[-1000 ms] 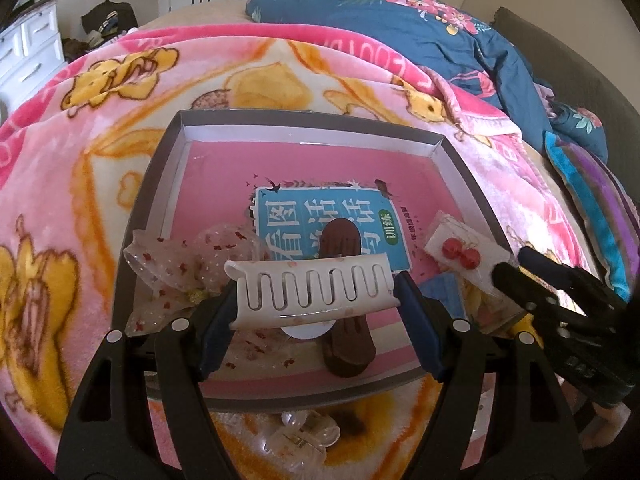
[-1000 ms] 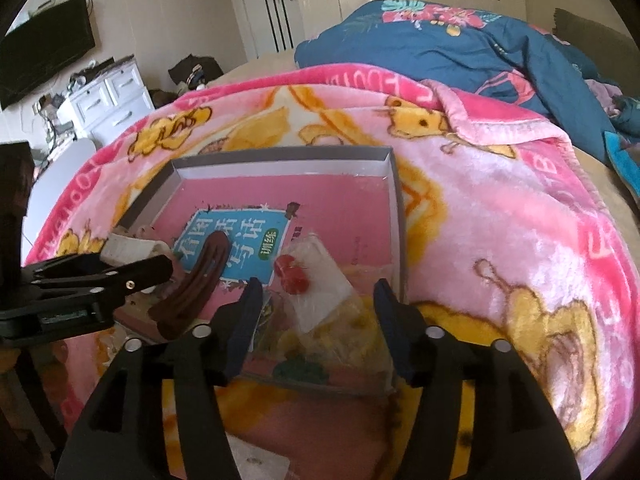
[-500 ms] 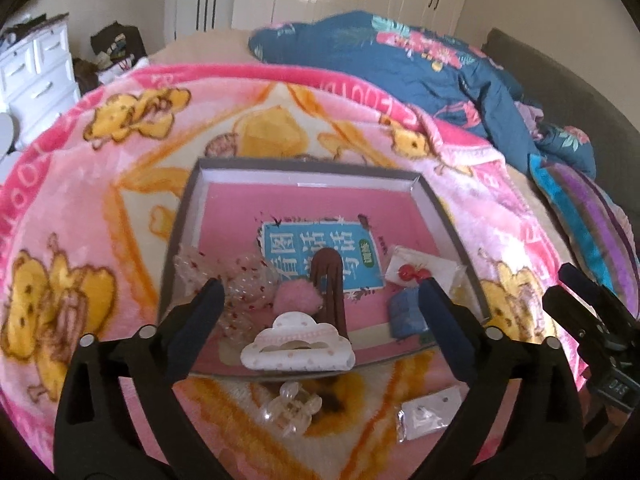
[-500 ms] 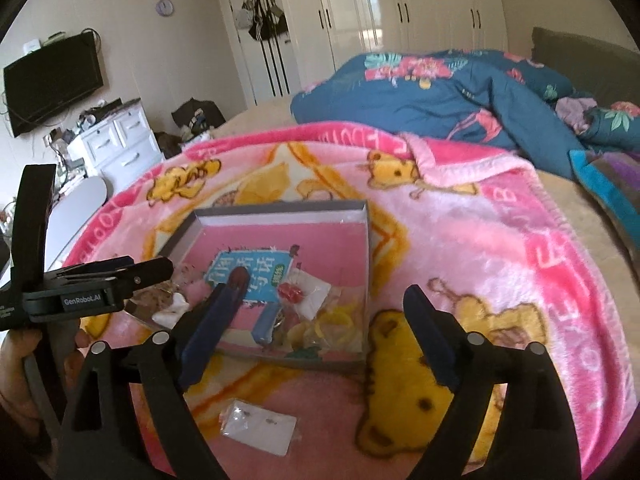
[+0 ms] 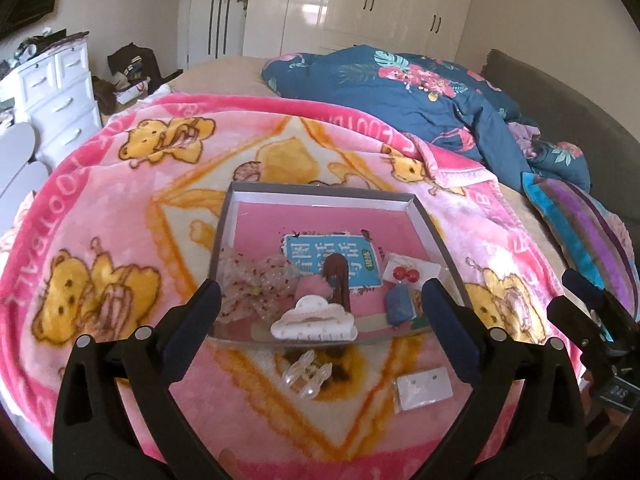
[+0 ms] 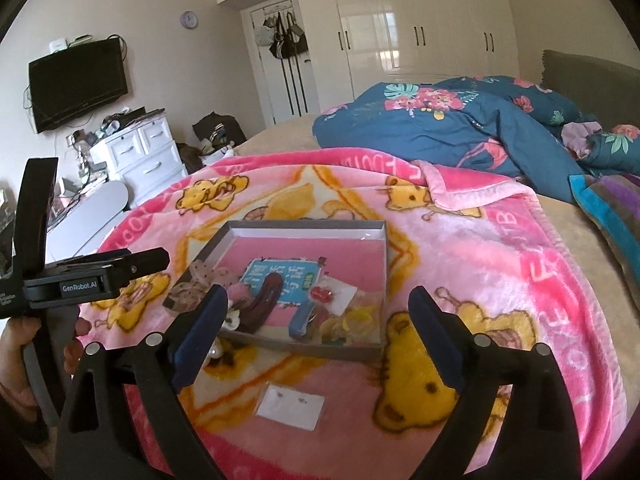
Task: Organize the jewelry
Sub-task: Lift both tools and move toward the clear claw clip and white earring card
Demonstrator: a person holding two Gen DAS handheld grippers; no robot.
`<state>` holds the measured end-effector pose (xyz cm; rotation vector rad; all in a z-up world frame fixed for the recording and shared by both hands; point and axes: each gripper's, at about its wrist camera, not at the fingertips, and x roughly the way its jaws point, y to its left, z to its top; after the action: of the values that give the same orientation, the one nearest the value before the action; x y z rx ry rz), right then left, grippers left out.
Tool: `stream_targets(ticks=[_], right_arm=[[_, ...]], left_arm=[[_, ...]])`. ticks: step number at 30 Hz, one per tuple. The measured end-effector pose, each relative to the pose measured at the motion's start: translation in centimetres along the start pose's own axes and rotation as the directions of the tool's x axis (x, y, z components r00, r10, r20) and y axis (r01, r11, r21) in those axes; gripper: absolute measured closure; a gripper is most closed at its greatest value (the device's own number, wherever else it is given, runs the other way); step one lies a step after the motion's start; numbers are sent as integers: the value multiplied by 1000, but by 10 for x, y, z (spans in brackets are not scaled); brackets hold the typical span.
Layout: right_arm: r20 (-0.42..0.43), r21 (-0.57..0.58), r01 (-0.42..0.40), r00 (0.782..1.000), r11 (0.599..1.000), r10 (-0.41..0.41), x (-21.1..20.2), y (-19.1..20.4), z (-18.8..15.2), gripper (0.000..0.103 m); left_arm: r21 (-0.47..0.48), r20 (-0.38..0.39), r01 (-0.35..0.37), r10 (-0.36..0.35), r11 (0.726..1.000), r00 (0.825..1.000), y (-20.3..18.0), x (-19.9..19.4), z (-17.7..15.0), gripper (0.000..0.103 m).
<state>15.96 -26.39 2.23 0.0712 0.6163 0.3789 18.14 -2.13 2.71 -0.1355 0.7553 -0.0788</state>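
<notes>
Grippers are hovering with nothing between their jaws: the left gripper (image 5: 320,316) gaping wide, the right gripper (image 6: 316,324) still opening. Beyond, an earring card (image 6: 291,406) and clear clip (image 5: 307,374) are lying on the blanket (image 5: 120,208), before the tray (image 5: 320,194) holding a white claw clip (image 5: 314,320).

Pink bear blanket (image 5: 100,208) at centre; blue floral duvet (image 5: 420,96) at one o'clock; white dresser (image 6: 140,156) at ten.

Black tongs (image 5: 320,308) — blue pads (image 5: 446,320), silver screws, "GenRobot.AI" label.
</notes>
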Motion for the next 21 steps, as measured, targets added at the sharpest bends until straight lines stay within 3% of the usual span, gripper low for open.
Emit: stream_targets(ticks=[9,21], right_arm=[[-51,-13,-19,999,1000,18,-2,13,-25,11],[-148,-35,-32,989,999,27,14,23,-63,11]], left_arm=[[5,-27,-50,50,999,998,12,-2,-26,10],[27,-126,-81,84,996,989,28,21,-62,10]])
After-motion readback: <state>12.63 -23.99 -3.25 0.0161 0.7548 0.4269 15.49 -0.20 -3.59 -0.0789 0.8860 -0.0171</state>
